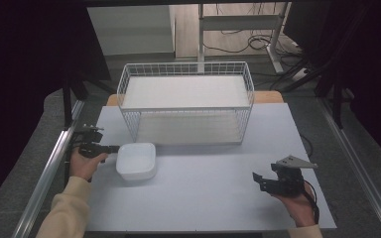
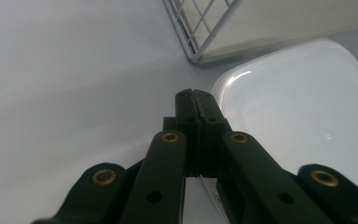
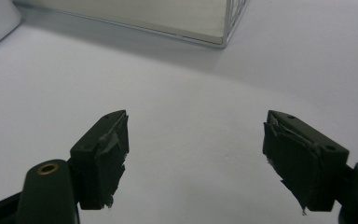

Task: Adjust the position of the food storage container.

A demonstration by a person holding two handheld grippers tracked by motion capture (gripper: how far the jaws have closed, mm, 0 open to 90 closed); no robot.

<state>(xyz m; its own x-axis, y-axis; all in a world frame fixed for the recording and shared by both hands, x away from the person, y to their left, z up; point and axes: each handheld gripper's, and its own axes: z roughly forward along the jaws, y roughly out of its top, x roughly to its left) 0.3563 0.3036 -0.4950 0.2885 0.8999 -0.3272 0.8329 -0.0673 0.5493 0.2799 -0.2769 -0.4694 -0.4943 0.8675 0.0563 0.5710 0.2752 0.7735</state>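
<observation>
At the left of the high view, left gripper [image 1: 110, 148] lying level, pointing right, tip right at the left rim of the white plastic tub [image 1: 136, 160]. In the left gripper view, jaws pressed flat together with no gap; rim of the tub just beyond and to the right of the tips, so probably pinching that rim, though the contact itself hidden behind the jaws. Tub lower left of centre, on the pale tabletop [image 1: 208, 198], just in front of the lower left corner of the white wire basket [image 1: 186, 101], close but apart. Tub's long axis roughly front to back, slightly skewed. Basket up and to the right of the tub. At the lower right, right gripper [image 1: 258, 179] well apart from the tub, jaws spread wide, nothing between them, pointing left. Left hand [image 1: 84, 164] clearly the nearer one.
</observation>
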